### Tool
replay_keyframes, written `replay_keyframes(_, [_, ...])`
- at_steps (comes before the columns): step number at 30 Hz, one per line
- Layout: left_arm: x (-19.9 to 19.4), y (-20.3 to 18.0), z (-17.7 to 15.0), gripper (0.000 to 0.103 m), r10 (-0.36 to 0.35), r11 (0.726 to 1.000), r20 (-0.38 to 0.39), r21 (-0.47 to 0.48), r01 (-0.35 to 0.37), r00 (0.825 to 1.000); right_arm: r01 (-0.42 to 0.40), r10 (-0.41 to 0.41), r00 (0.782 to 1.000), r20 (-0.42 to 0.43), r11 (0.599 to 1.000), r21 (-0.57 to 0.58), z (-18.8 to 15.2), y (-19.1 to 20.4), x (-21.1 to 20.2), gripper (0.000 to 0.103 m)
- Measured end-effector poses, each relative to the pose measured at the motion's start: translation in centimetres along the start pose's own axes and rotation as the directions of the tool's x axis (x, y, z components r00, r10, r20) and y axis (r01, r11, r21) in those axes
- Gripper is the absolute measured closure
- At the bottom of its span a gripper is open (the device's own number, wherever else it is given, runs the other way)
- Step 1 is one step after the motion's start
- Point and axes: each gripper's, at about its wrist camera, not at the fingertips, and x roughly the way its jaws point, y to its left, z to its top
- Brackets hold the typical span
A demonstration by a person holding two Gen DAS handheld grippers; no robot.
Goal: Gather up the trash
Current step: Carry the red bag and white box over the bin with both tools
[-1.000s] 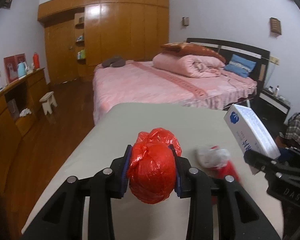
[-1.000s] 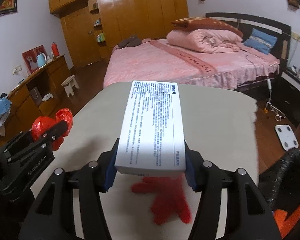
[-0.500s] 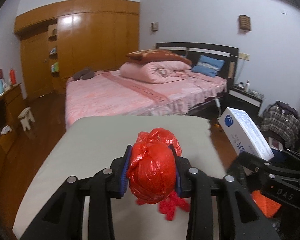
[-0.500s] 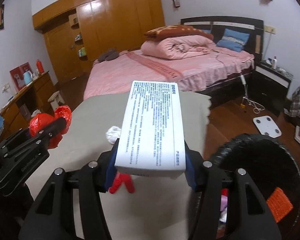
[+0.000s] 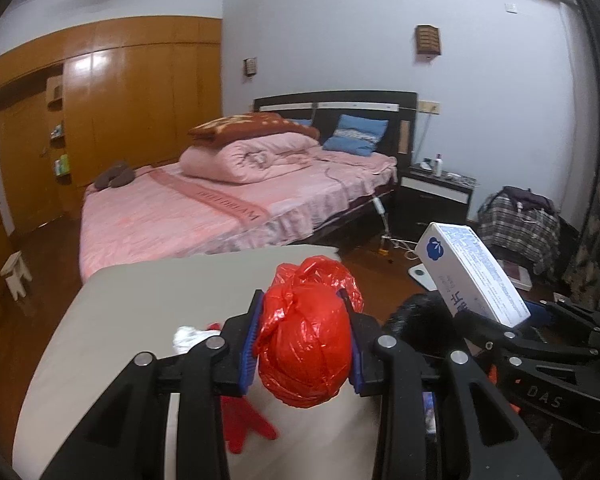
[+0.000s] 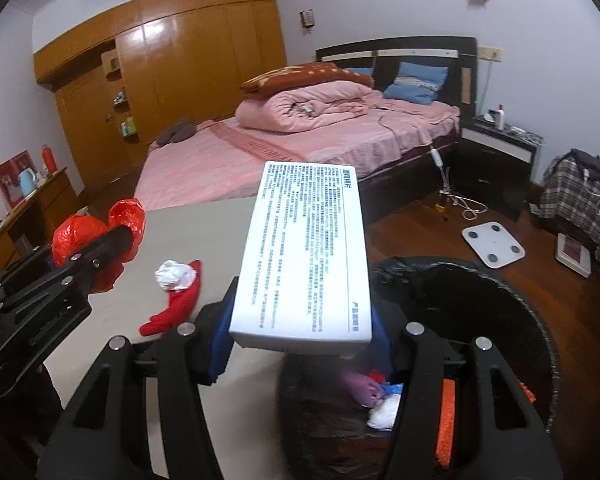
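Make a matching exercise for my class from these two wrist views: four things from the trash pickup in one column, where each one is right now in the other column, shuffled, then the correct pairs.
Things:
1. red plastic bag
2. white box
3. crumpled white paper
4. orange scrap

Places:
A. lying on the grey table, against a red glove
B. inside the black bin
C. clamped in the left claw
D. clamped in the right claw, at the bin's rim

Pairs: 1-C, 2-D, 3-A, 4-B
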Motion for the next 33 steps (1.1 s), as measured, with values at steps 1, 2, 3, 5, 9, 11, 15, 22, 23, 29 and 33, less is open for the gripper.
replay_keyframes(1, [0.0,-0.5,0.1,0.068,-0.009,1.000,0.001,0.007,0.009,1.000,0.009,-0.009,1.000,0.003,1.000,0.006,-0.1,-0.6,-0.3,0.049])
replay_keyframes(2, [0.0,-0.9,0.1,0.068,-0.016,1.000,0.002,0.012,0.016,1.000,0.014,-0.014,1.000,0.005,1.000,0.009,-0.1,-1.0,-0.4,0.049])
replay_keyframes(3, [0.1,-1.6,0.2,0.068,-0.026,0.999,0.003,0.020,0.026,1.000,0.022,-0.022,1.000,0.008,1.000,0.014,-0.2,-1.5,-0.7,0.049])
replay_keyframes(5, [0.2,-2.5,0.3,0.068,-0.041,0.999,0.005,0.032,0.041,0.999,0.036,-0.037,0.999,0.012,0.999,0.023,-0.4,-2.2,-1.2,0.049])
replay_keyframes(9, [0.3,-4.3,0.3,0.068,-0.071,0.996,0.005,0.054,0.070,0.997,0.065,-0.066,0.998,0.018,0.997,0.042,-0.8,-4.1,-1.9,0.049])
replay_keyframes(11, [0.4,-5.3,0.3,0.068,-0.085,0.994,0.004,0.065,0.085,0.996,0.078,-0.079,0.997,0.019,0.996,0.049,-0.9,-4.8,-2.2,0.049])
replay_keyframes(15, [0.8,-6.8,0.5,0.068,-0.109,0.991,0.002,0.081,0.108,0.994,0.100,-0.102,0.995,0.024,0.993,0.063,-1.3,-6.3,-2.9,0.049])
replay_keyframes(22, [0.9,-9.2,0.4,0.068,-0.145,0.984,-0.001,0.107,0.144,0.990,0.135,-0.138,0.990,0.026,0.987,0.085,-2.3,-8.4,-4.1,0.049])
replay_keyframes(23, [1.1,-9.5,0.5,0.068,-0.150,0.983,-0.002,0.111,0.149,0.989,0.139,-0.142,0.990,0.026,0.986,0.087,-2.3,-8.6,-4.1,0.049])
replay_keyframes(29, [1.4,-11.6,0.1,0.068,-0.178,0.975,-0.009,0.131,0.178,0.984,0.165,-0.169,0.985,0.025,0.981,0.104,-2.8,-10.4,-4.9,0.049])
replay_keyframes(33, [1.8,-12.7,-0.1,0.068,-0.195,0.971,-0.016,0.140,0.195,0.981,0.184,-0.187,0.982,0.017,0.977,0.111,-3.3,-11.5,-5.1,0.049])
